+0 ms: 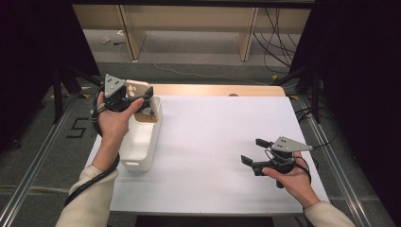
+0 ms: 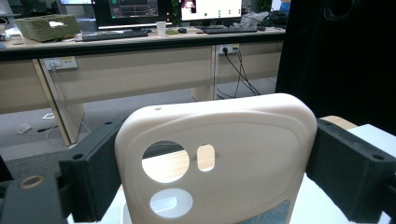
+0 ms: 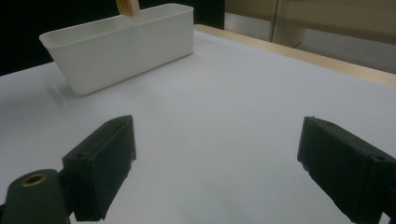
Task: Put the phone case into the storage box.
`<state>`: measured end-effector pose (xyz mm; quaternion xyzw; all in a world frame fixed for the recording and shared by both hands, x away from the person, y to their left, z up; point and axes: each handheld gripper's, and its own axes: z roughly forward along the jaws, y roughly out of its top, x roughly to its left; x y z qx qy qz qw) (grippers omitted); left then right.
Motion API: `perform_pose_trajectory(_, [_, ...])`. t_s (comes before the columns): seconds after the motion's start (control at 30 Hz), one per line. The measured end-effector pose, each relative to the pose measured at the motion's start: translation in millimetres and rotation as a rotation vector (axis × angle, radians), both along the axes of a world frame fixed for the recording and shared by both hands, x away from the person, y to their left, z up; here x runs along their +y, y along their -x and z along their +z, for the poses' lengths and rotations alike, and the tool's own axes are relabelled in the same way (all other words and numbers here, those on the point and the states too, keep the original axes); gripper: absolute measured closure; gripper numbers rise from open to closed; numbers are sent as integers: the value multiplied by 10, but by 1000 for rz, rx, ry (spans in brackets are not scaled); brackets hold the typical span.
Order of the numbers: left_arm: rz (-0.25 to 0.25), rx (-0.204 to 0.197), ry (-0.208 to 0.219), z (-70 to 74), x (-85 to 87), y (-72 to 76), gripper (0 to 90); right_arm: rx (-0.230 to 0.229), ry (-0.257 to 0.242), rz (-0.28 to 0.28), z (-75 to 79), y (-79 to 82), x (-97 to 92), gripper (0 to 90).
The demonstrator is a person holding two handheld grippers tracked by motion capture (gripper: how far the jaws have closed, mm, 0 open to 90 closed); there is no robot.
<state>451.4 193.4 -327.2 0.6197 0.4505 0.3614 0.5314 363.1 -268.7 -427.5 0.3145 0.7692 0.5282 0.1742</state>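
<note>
Clamped between both jaws of the left gripper (image 2: pixel 205 172), a beige phone case (image 2: pixel 217 158) hangs over the far end of the white bin (image 1: pixel 142 142), which stands along the tabletop's (image 1: pixel 213 142) left edge. Near the right edge, the right gripper (image 1: pixel 253 151) rests released, holding nothing. Letting go off-centre could drop the case onto the bin's rim, tipping it out onto the tabletop.

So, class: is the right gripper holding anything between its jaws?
No: the right gripper has its jaws wide apart over the bare white table.
</note>
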Motion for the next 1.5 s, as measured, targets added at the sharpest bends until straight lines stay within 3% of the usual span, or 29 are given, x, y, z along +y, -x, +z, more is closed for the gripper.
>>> perform_pose_trajectory(1.5, [24,23,-28,-120,107,-78,106,4,1,6,-6,0,1,130])
